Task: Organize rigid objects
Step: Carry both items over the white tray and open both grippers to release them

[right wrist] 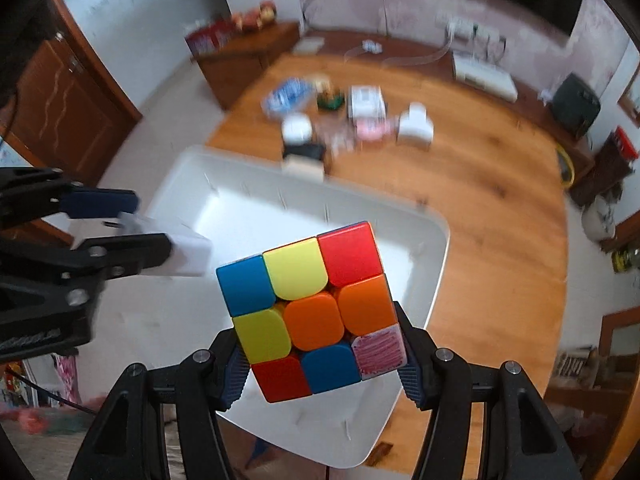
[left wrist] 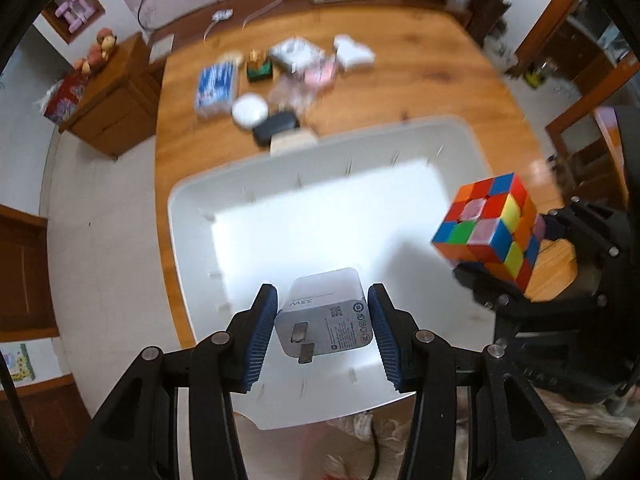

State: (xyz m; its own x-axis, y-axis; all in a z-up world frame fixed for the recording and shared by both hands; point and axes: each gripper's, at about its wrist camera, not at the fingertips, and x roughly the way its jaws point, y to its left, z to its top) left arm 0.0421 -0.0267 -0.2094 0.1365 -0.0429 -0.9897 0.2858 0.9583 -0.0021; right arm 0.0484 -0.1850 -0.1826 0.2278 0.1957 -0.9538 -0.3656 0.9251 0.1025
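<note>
My left gripper (left wrist: 324,322) is shut on a white charger plug (left wrist: 326,312) and holds it above the white bin (left wrist: 188,216). My right gripper (right wrist: 320,356) is shut on a colourful puzzle cube (right wrist: 310,308) and holds it above the same bin (right wrist: 436,248). In the left wrist view the cube (left wrist: 492,232) hangs over the bin's right side. In the right wrist view the left gripper (right wrist: 116,224) with the charger (right wrist: 180,252) is over the bin's left side.
The bin stands on a wooden table (left wrist: 420,80). Beyond it lie several small items: a blue-white packet (left wrist: 216,88), a white round case (left wrist: 250,110), a black case (left wrist: 276,128), a white box (left wrist: 294,54) and a white block (left wrist: 354,54). A wooden cabinet (left wrist: 116,96) stands left.
</note>
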